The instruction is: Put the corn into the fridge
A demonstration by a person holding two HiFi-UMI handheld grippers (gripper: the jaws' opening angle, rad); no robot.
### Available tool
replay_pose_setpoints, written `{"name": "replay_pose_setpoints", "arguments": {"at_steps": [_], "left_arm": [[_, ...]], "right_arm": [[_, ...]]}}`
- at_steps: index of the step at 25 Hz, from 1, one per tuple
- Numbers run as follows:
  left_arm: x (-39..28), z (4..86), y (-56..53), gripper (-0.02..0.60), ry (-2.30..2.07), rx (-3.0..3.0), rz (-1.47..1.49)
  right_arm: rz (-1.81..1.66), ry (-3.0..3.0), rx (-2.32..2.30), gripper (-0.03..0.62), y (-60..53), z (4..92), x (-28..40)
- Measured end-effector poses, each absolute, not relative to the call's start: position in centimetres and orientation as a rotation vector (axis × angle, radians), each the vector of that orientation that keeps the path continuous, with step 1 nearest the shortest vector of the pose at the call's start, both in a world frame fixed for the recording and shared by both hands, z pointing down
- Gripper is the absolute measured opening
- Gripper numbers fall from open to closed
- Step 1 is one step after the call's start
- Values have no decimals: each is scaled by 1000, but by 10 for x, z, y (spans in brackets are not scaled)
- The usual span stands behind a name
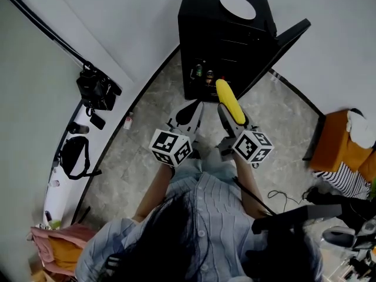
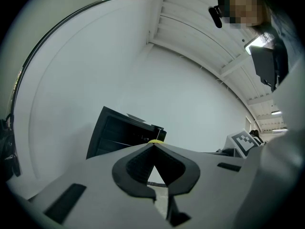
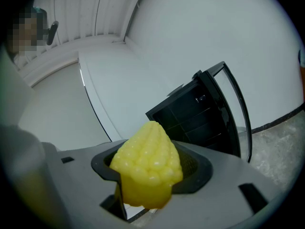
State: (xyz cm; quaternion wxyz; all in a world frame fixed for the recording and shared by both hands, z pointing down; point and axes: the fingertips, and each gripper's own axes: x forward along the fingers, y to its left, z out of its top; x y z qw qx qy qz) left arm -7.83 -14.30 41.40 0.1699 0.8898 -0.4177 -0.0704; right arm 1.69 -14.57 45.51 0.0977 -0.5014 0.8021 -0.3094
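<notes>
A yellow corn cob (image 1: 230,101) sticks forward out of my right gripper (image 1: 230,115), which is shut on it; in the right gripper view the corn (image 3: 148,163) fills the space between the jaws. The small black fridge (image 1: 226,37) stands ahead with its door (image 1: 281,46) swung open to the right, and cans show on its bottom shelf. The corn's tip points at the fridge's lower opening. My left gripper (image 1: 191,111) hangs beside the right one, shut and holding nothing; its jaws meet tip to tip (image 2: 153,145) in the left gripper view.
A black camera bag (image 1: 97,89) and another black pouch (image 1: 74,156) lie on the white ledge at the left. An orange seat (image 1: 336,141) stands at the right. Cables (image 1: 282,198) trail over the stone floor behind me.
</notes>
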Motion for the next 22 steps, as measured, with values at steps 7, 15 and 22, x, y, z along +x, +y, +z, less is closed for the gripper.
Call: {"name": "replay_pose_setpoints", "arguments": {"at_steps": [7,15,22], "left_arm": [[-83,421,-155,6,-1196,2502,-206],[-86,428,-173,6,-1216,2489,-169],[-84,429,-211,6,-1231,2487,-155]], "right_arm": [[-933,2390,-1485,264,-161,461,12],[-949,2389,-1486,264,-194,469,15],[-956,2398,-1484,264,-231,475,18]]}}
